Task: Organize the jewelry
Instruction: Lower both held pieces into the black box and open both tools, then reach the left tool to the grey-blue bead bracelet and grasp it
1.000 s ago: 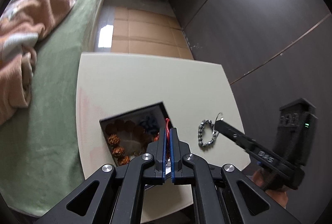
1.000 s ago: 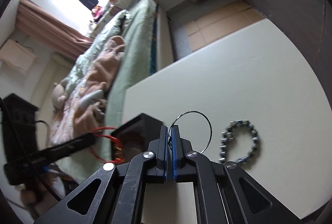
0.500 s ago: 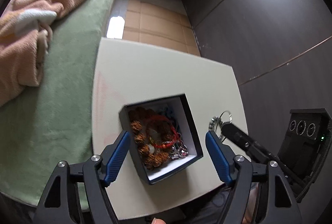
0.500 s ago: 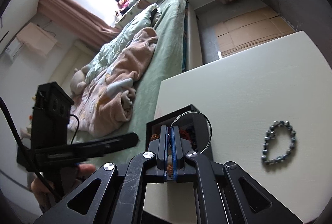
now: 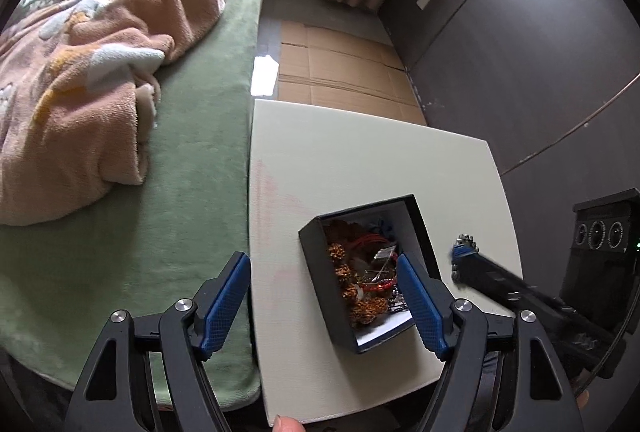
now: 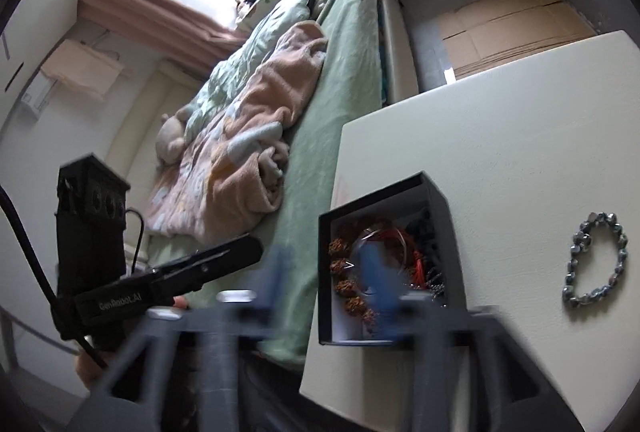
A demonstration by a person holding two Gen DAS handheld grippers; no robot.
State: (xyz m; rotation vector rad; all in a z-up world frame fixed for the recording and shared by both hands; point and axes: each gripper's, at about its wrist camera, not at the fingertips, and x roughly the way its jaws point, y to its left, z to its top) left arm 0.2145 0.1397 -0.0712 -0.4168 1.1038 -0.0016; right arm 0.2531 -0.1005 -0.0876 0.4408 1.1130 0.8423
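Both grippers hung over the black box (image 5: 362, 272) of jewelry on the tabletop (image 5: 360, 159) — left fingers (image 5: 226, 294) wide and empty, right fingers (image 6: 374, 264) opening, blurred, holding nothing — so next, I judged, came the beaded bracelet (image 6: 596, 260) beside it.

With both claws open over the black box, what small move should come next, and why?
Probably swing the right claw over to the grey bead bracelet. It is the only piece lying loose on the white table, beside the black box that holds the other jewelry. The claw's jaws are opening, with nothing visibly gripped.
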